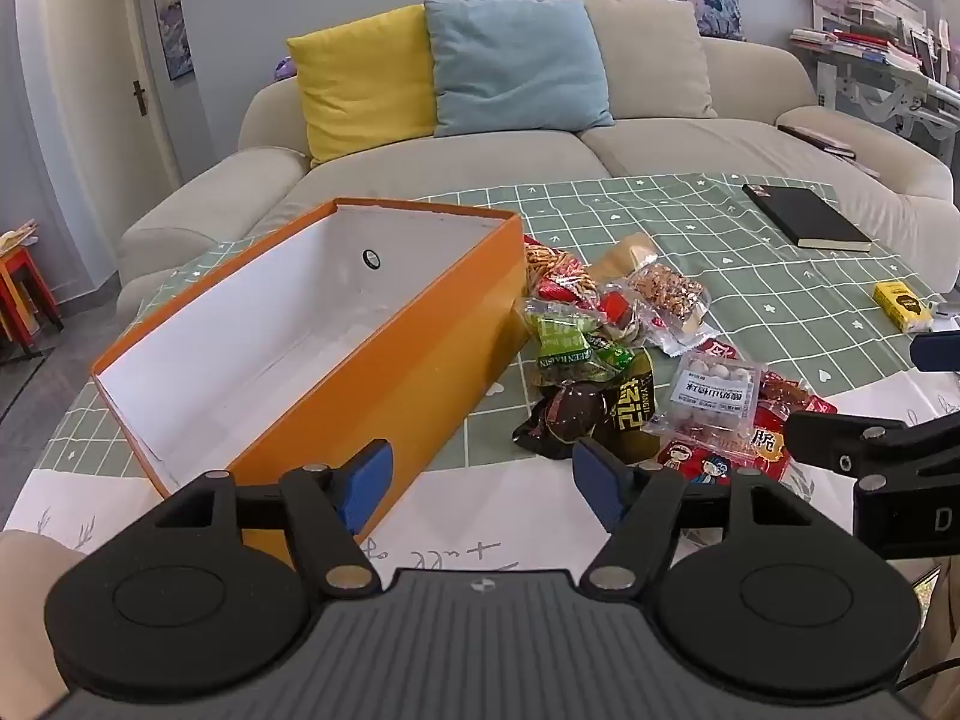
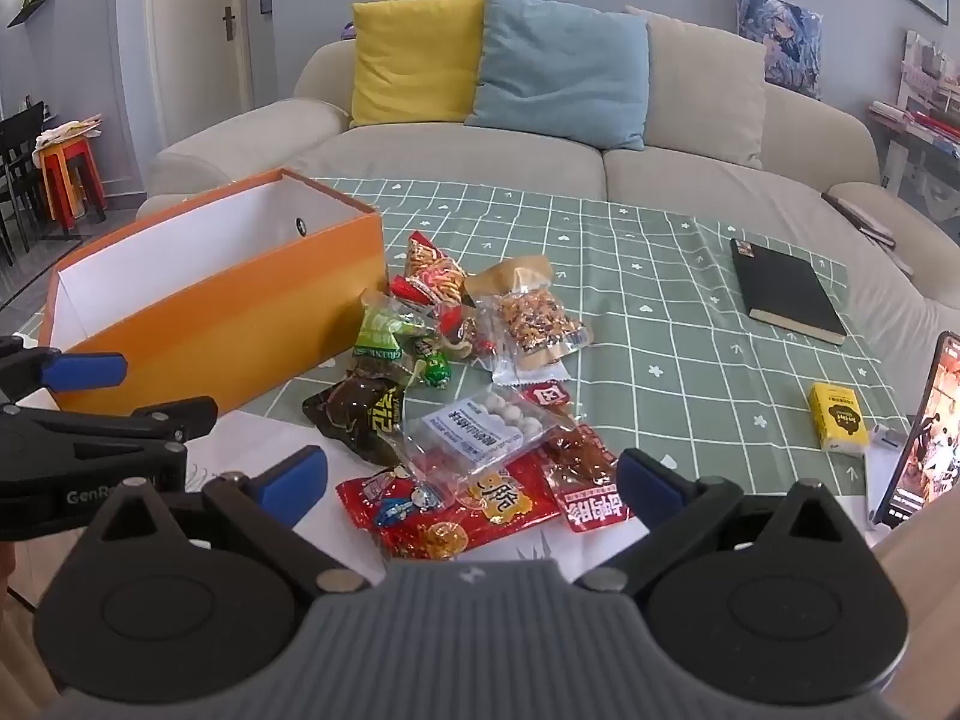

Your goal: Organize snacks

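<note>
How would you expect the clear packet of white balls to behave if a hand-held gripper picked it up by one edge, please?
The clear packet of white balls looks like thin crinkled film, so it would probably sag and fold. Its glossy surface may slip between the pads. It overlaps the red snack bag, so lifting it could drag that bag slightly. It appears light for its size.

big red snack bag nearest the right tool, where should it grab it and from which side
Take the red snack bag by its near edge, coming in low from the front with the open right tool. It lies flat on the tablecloth, and the clear pack of white balls overlaps its far part.
</note>
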The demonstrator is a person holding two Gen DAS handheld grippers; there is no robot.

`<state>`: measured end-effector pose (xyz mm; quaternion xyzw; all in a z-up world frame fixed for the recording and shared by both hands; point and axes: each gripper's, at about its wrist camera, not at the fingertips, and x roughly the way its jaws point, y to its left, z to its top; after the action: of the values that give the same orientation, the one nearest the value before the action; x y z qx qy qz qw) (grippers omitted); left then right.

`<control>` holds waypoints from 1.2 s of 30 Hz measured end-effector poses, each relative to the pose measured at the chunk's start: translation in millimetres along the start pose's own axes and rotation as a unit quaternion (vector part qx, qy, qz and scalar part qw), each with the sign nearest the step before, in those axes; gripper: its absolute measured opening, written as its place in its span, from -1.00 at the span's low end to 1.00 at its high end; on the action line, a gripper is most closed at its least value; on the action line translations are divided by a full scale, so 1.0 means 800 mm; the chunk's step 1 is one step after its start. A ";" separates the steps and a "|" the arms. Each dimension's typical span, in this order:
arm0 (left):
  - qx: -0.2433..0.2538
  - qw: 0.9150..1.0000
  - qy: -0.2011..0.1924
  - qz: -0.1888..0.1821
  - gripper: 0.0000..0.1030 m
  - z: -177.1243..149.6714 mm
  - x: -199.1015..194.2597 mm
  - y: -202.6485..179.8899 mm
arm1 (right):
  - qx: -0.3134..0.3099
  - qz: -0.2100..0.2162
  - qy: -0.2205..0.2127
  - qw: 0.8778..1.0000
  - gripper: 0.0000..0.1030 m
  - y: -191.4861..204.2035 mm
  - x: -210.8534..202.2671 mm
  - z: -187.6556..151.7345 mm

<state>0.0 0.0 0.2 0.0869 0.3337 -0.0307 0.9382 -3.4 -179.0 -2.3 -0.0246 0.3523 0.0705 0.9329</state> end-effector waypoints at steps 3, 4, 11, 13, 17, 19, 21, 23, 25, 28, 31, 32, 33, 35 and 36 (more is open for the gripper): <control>0.000 1.000 0.001 -0.002 0.57 0.000 0.000 0.000 | 0.002 0.001 0.000 1.000 0.93 0.000 0.000 0.001; 0.000 1.000 0.001 -0.002 0.57 0.000 0.000 0.000 | 0.002 0.002 0.000 1.000 0.93 -0.001 0.001 0.001; -0.003 1.000 0.004 -0.005 0.57 0.000 0.002 0.000 | 0.002 0.002 0.000 1.000 0.93 -0.001 0.003 -0.003; -0.003 1.000 0.004 -0.005 0.57 0.000 0.003 0.000 | 0.002 0.002 -0.001 1.000 0.93 -0.001 0.009 -0.006; -0.003 1.000 0.004 -0.005 0.58 -0.002 0.004 0.000 | 0.005 0.003 0.002 1.000 0.93 -0.002 0.003 -0.001; -0.004 1.000 0.004 -0.005 0.58 -0.002 0.004 0.000 | 0.006 0.003 0.002 1.000 0.93 -0.002 0.003 0.000; -0.005 1.000 0.005 -0.005 0.58 -0.001 0.003 0.000 | 0.006 0.003 0.002 1.000 0.93 -0.002 0.003 0.000; -0.005 1.000 0.004 -0.005 0.58 -0.001 0.003 -0.001 | 0.006 0.003 0.003 1.000 0.93 -0.003 0.003 0.000; -0.006 1.000 0.004 -0.005 0.58 0.000 0.002 0.000 | 0.006 0.003 0.003 1.000 0.93 -0.003 0.003 0.000; -0.007 1.000 0.004 -0.005 0.57 0.001 0.001 -0.001 | 0.006 0.003 0.002 1.000 0.93 -0.003 0.004 -0.001; -0.007 1.000 0.004 -0.005 0.58 0.001 0.001 0.000 | 0.006 0.003 0.002 1.000 0.93 -0.003 0.004 -0.001; -0.007 1.000 0.004 -0.006 0.58 0.001 0.001 -0.001 | 0.006 0.003 0.002 1.000 0.93 -0.002 0.004 0.000; -0.008 1.000 0.004 -0.006 0.57 0.001 0.001 -0.001 | 0.006 0.003 0.003 1.000 0.93 -0.003 0.004 0.000; -0.008 1.000 0.004 -0.005 0.58 0.001 0.000 -0.001 | 0.005 0.003 0.003 1.000 0.93 -0.002 0.004 -0.001; -0.008 1.000 0.004 -0.005 0.58 0.001 0.000 -0.001 | 0.006 0.003 0.003 1.000 0.93 -0.002 0.004 -0.001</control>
<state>0.5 -1.3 0.9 0.0780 0.3377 -0.0325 0.9375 -1.0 -180.6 -5.0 -0.0183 0.3551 0.0713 0.9319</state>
